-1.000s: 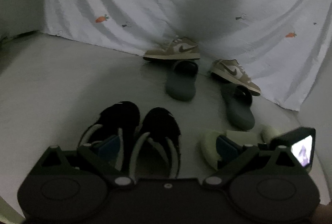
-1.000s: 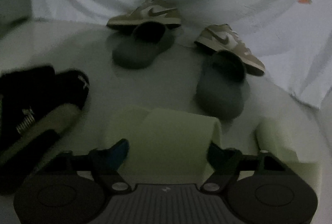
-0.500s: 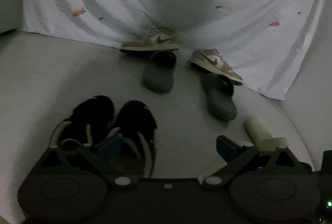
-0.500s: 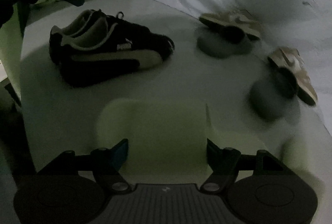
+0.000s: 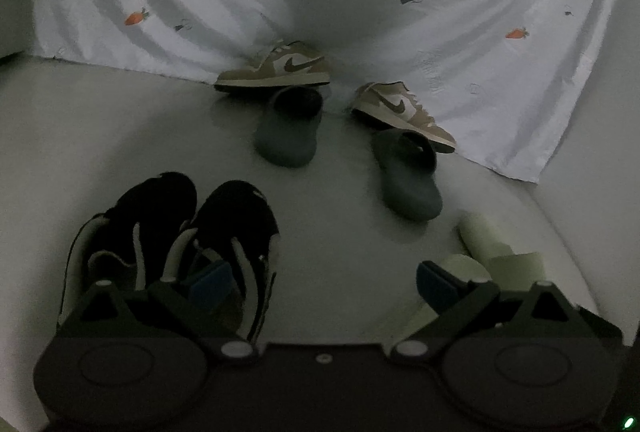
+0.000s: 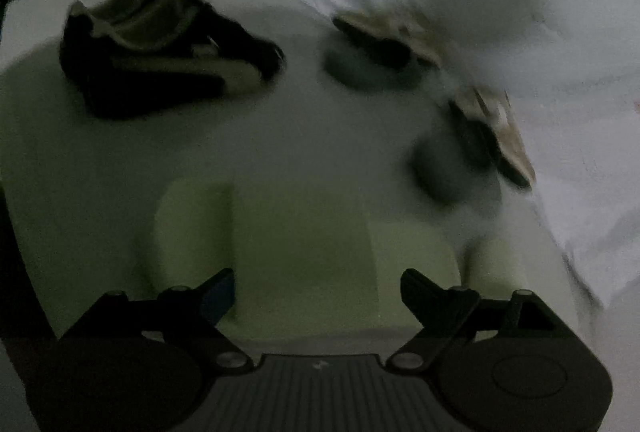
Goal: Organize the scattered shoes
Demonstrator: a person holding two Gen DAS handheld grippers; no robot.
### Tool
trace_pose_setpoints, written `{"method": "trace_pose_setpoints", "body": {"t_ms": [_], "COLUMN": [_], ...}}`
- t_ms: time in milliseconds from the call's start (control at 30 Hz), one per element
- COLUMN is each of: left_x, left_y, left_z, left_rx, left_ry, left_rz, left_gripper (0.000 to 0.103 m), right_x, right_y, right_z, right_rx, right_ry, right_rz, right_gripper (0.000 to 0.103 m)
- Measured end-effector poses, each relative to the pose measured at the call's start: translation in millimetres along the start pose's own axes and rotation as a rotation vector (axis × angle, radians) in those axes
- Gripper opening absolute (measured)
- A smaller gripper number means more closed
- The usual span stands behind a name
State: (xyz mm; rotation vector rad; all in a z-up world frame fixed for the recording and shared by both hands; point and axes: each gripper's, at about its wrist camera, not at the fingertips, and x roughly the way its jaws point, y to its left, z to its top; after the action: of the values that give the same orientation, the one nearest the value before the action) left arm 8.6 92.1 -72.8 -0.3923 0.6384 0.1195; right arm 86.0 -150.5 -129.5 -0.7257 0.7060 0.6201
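**Few marks, no readable words**

A dark swoosh logo shows on the side of each tan sneaker: the left one [image 5: 276, 69] by the sheet, and the right one [image 5: 402, 114] beside it. The white sheet [image 5: 480, 12] carries small orange carrot prints. The pale side stripe on the black sneakers [image 6: 160, 64] is too blurred to read any brand lettering.

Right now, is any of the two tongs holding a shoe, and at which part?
Neither holds anything. The left tongs stand open over the floor. The right tongs are opening, the pale green slipper lying between them with no pad pressing it.
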Motion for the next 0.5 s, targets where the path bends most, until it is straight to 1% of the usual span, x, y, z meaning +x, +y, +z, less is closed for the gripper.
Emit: {"method": "trace_pose_setpoints", "body": {"t_ms": [67, 100, 167, 200, 233, 267, 300, 333, 400, 467, 500], "left_x": [-0.5, -0.7, 1.0, 1.8, 2.4, 2.3, 2.0, 1.8, 0.3, -2.9, -4.7], "left_y": [1.8, 2.6, 2.7, 2.9, 2.1, 1.5, 1.0, 0.3, -0.7, 0.1, 1.3], "left_z": [0.0, -0.1, -0.1, 0.3, 0.7, 0.9, 1.1, 1.4, 1.6, 1.6, 1.7], "left_rx": [-0.005, -0.006, -0.003, 0.003, 0.011, 0.022, 0.034, 0.043, 0.072, 0.097, 0.106], "left_ry": [0.0, 0.003, 0.014, 0.021, 0.025, 0.028, 0.029, 0.03, 0.029, 0.024, 0.021], "left_rz": [0.009, 0.012, 0.012, 0.009, 0.006, 0.003, -0.001, -0.002, -0.003, 0.0, 0.004], "left_gripper": [0.1, 0.1, 0.1, 0.1, 0.1, 0.1, 0.1, 0.1, 0.1, 0.1, 0.1], "right_x": [-1.7, -4.9, -12.9, -16.2, -16.6, -16.5, -15.1, -12.7, 10.0, 22.5, 34.7], "right_y": [-13.7, -26.4, -46.6, -53.7, -55.5, -63.8, -64.6, -65.5, -70.1, -71.2, -70.4], "right_z": [-9.2, -14.7, -17.8, -17.4, -17.2, -13.1, -10.7, -7.8, 6.3, 9.8, 14.9], "right_rx": [0.082, 0.17, 0.366, 0.456, 0.485, 0.617, 0.643, 0.674, 0.842, 0.913, 0.956], "right_ry": [0.037, 0.063, 0.047, 0.022, 0.014, -0.023, -0.033, -0.039, 0.012, 0.062, 0.117], "right_rz": [-0.012, -0.007, 0.058, 0.088, 0.097, 0.142, 0.144, 0.142, 0.1, 0.094, 0.07], "right_gripper": [0.088, 0.088, 0.089, 0.09, 0.097, 0.1, 0.103, 0.103, 0.103, 0.103, 0.103]}}
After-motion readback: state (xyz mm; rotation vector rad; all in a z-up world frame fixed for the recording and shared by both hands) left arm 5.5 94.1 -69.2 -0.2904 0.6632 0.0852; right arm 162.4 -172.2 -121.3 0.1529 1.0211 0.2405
